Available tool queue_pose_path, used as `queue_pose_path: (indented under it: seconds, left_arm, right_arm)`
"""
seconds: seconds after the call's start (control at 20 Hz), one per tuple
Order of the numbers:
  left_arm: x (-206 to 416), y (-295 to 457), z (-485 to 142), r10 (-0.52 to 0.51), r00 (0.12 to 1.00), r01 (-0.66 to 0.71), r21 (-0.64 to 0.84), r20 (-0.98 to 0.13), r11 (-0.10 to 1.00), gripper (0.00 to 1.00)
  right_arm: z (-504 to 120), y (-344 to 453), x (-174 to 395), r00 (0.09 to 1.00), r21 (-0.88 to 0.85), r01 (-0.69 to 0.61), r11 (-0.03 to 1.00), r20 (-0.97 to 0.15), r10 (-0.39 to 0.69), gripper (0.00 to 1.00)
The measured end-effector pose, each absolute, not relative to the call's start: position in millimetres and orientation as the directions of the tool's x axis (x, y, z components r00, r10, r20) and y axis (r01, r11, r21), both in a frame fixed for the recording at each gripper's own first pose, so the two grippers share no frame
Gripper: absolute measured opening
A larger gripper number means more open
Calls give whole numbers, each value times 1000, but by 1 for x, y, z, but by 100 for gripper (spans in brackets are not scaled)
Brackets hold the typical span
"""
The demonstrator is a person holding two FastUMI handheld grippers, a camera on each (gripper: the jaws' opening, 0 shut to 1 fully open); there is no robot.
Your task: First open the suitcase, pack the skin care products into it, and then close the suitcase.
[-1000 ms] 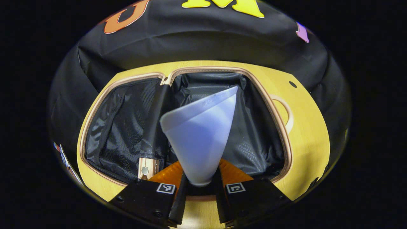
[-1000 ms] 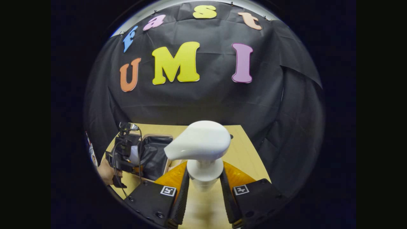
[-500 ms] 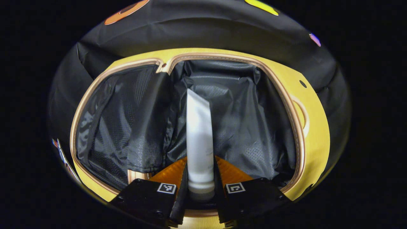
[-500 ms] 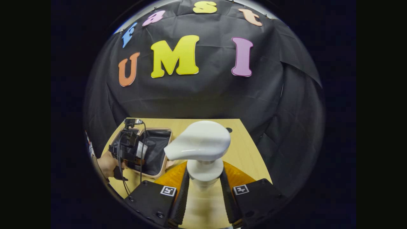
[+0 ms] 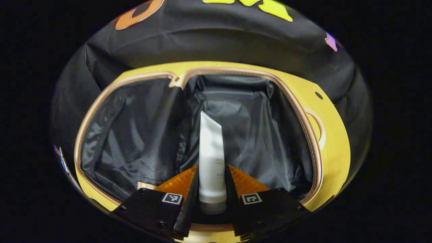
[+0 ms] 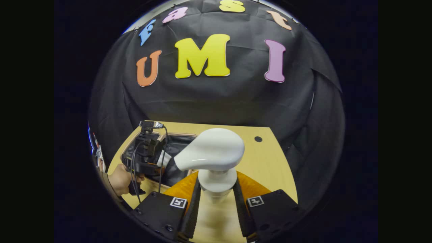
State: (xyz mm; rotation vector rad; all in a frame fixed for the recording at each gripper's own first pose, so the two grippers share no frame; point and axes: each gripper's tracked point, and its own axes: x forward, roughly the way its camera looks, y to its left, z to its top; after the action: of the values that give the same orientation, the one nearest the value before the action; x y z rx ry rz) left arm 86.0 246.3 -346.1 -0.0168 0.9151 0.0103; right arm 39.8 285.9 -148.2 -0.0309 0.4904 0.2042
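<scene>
my left tongs (image 5: pixel 212 199) are clamped on a white tube (image 5: pixel 211 158), both fingers pressed to its sides, cap end toward the cam. tube hangs over the open suitcase (image 5: pixel 303 114) on the wood counter (image 5: pixel 332 141), above the right half w/ its black lining; can't tell if it touches the fabric. left half has a mesh cover. my right tongs (image 6: pixel 216 202) grip the neck of a white pump bottle (image 6: pixel 211 153), upright, over the counter just right of the suitcase.
</scene>
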Motion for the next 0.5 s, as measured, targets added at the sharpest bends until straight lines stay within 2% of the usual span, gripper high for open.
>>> queue_pose_path:
  seconds: [0.05, 0.15, 0.2, 0.25, 0.3, 0.35, 0.5]
  left_arm:
    - [86, 247, -333, 11, 637, -21, -3, -771, 1000, 51]
    - [82, 249, -304, 13, 699, -14, 4, -715, 1000, 78]
    - [78, 253, -283, 21, 734, -15, 16, -678, 1000, 78]
    - [72, 257, -263, 27, 773, -14, 26, -634, 1000, 86]
    - [67, 263, -241, 38, 812, -16, 43, -582, 999, 79]
    - [60, 272, -217, 56, 851, -26, 64, -522, 998, 81]
    - [31, 287, -143, 82, 939, -49, 106, -334, 993, 86]
  right_arm:
    - [-147, 293, 49, 860, 22, -211, 977, -471, 196, 48]
    - [-144, 307, 66, 860, 17, -230, 973, -464, 211, 48]
    - [-142, 318, 73, 860, 12, -246, 969, -458, 224, 48]
    - [-141, 328, 80, 860, 9, -261, 965, -452, 237, 48]
    - [-142, 341, 84, 857, 5, -278, 961, -451, 250, 48]
    - [-144, 354, 89, 852, 5, -296, 955, -451, 267, 46]
    - [-163, 398, 96, 822, 18, -348, 937, -475, 314, 48]
